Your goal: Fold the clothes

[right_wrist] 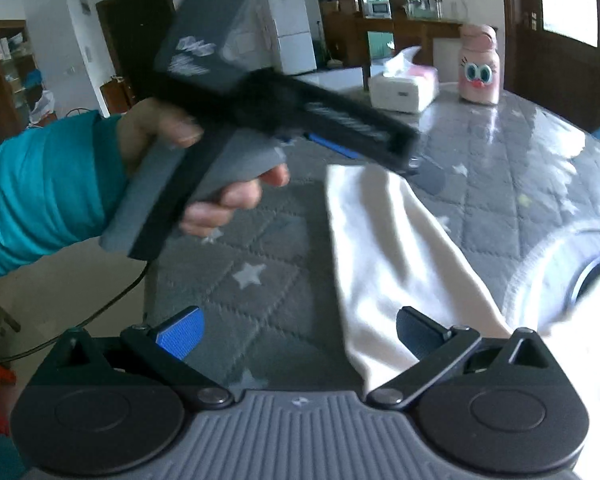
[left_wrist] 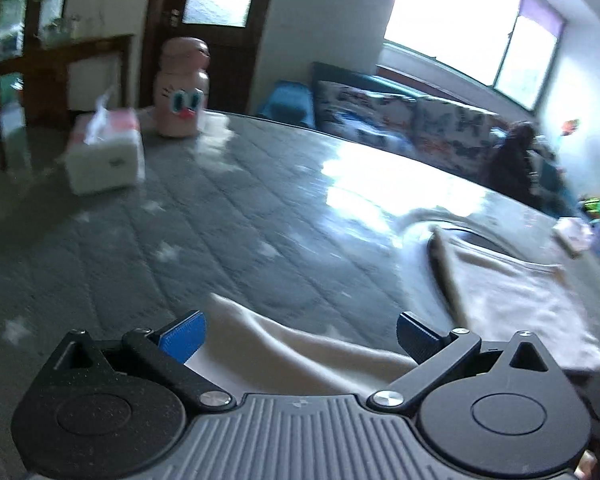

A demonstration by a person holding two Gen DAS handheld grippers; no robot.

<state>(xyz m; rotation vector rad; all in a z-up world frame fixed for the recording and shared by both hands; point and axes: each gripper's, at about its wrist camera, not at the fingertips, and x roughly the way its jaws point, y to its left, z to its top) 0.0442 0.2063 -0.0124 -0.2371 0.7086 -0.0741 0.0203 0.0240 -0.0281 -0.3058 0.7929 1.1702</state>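
Observation:
A white garment lies on the grey star-quilted table cover (left_wrist: 228, 240). Its long sleeve (right_wrist: 384, 248) stretches across the cover, and its body with the neck opening (right_wrist: 580, 276) is at the right. In the left wrist view my left gripper (left_wrist: 300, 336) is open above the sleeve end (left_wrist: 284, 348), and neither blue pad touches the cloth. The folded body (left_wrist: 512, 296) lies to its right. The right wrist view shows my right gripper (right_wrist: 300, 336) open too, low over the sleeve, gripping nothing. A hand in a teal sleeve (right_wrist: 40, 184) holds the left gripper (right_wrist: 400, 152) over the sleeve's far end.
A white tissue box (left_wrist: 104, 152) and a pink cartoon-faced bottle (left_wrist: 182, 88) stand at the table's far end. A patterned sofa (left_wrist: 420, 120) runs behind the table under a bright window. A thin cable (right_wrist: 112, 304) hangs below the hand at the table's near-left edge.

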